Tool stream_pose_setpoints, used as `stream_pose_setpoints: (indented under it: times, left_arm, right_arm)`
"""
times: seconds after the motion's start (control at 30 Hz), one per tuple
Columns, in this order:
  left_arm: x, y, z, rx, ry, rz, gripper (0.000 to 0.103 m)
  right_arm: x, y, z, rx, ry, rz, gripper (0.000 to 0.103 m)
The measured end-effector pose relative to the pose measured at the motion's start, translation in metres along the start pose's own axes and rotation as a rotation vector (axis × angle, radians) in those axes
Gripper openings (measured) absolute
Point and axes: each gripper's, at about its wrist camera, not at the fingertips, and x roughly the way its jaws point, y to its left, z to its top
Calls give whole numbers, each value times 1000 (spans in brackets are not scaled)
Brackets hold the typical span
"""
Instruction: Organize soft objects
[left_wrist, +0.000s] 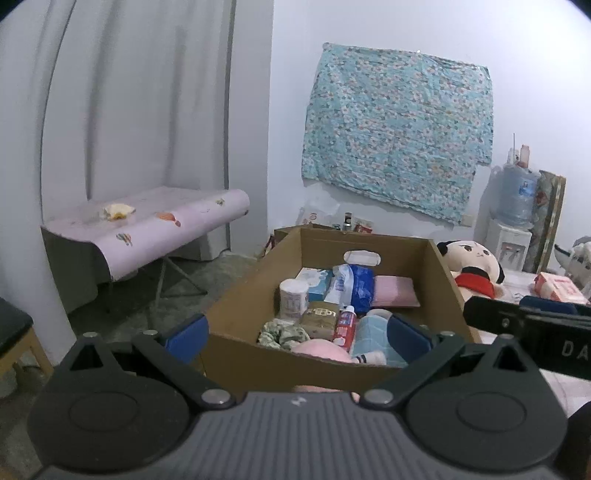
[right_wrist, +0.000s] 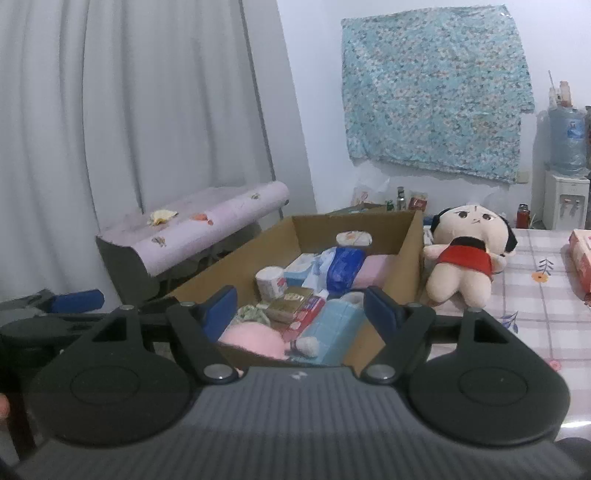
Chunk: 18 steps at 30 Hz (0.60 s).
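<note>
I see both my left gripper (left_wrist: 297, 334) and right gripper (right_wrist: 300, 308) released and empty at the bottom of their frames, spread before the cardboard box (left_wrist: 255, 280) mid-frame, which holds the soft things, while the plush doll (right_wrist: 467, 254) sits just right of it on the checked tablecloth (right_wrist: 543, 295)

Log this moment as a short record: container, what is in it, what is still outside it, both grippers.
container: cardboard box, open top, on the checked tablecloth
contents: pink plush item, light blue cloth, blue packet, pink pad, tissue roll, toothpaste box
outside: plush doll in a red top, lying beside the box's right wall
left gripper: open, empty, facing the box
right gripper: open, empty, facing the box
</note>
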Motion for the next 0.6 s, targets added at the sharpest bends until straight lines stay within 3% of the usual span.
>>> stream_pose_setpoints:
  times: [0.17, 0.4, 0.6]
  left_arm:
    - [1, 0, -1, -14, 14, -11, 103]
    - [2, -19, -9, 59, 11, 37, 103]
    - [-4, -28, -13, 110, 0, 35, 103]
  right_arm:
    - [0, 1, -2, 3, 7, 3, 76]
    - [5, -11, -9, 7, 34, -11, 77]
    - [7, -21, -8, 31, 34, -14, 78]
